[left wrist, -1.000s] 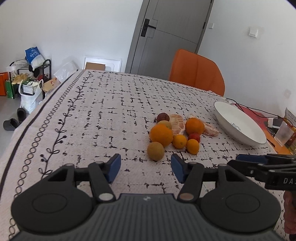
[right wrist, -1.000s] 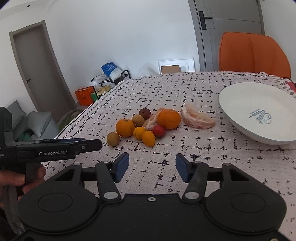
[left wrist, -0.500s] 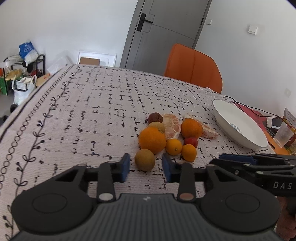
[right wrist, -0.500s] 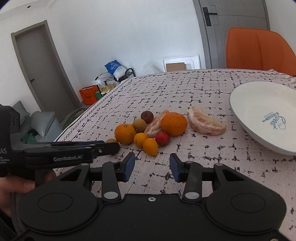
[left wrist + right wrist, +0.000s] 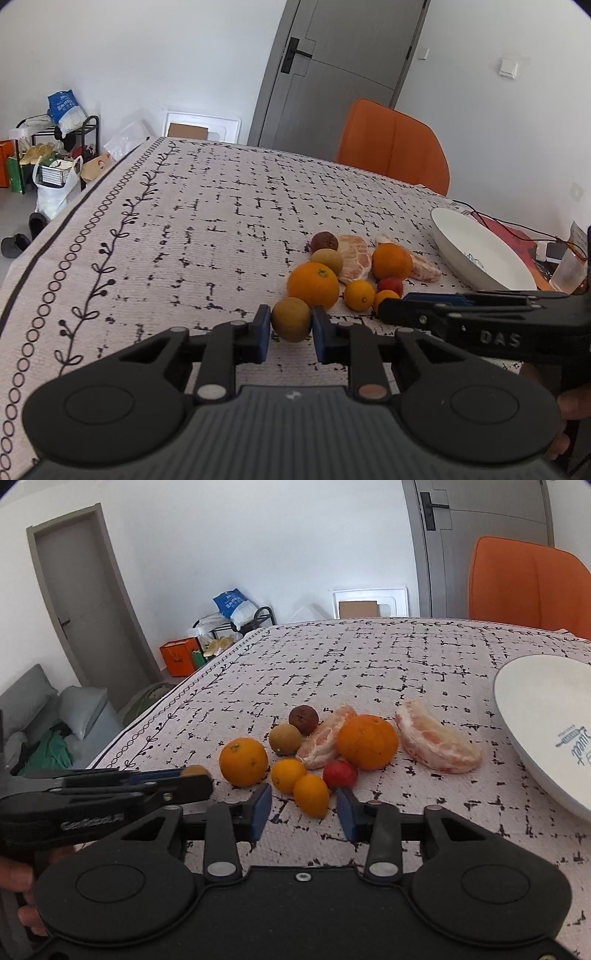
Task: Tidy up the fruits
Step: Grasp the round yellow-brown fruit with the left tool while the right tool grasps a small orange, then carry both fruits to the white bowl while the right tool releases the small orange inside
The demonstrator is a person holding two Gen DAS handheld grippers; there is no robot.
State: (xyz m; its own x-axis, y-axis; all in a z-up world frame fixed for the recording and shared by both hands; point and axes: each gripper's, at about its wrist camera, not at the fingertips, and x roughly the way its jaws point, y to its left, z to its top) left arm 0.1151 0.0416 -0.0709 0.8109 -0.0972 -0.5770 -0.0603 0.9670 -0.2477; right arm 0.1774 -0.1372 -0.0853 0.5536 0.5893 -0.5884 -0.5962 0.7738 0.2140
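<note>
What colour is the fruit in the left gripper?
Brownish green fruit, clearest in the left wrist view.

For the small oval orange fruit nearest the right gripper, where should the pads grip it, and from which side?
Grip the small oval fruit across its narrow middle, coming from the near table edge, where the right gripper already straddles it. Cloth is bare there; the red fruit and round orange fruit crowd its far side.

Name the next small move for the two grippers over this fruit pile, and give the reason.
Probably lift the left gripper: its blue pads already press both sides of the brownish-green fruit, and the white plate holds no fruit. The right gripper, jaws just closing, is not yet touching the small orange fruit between them.
</note>
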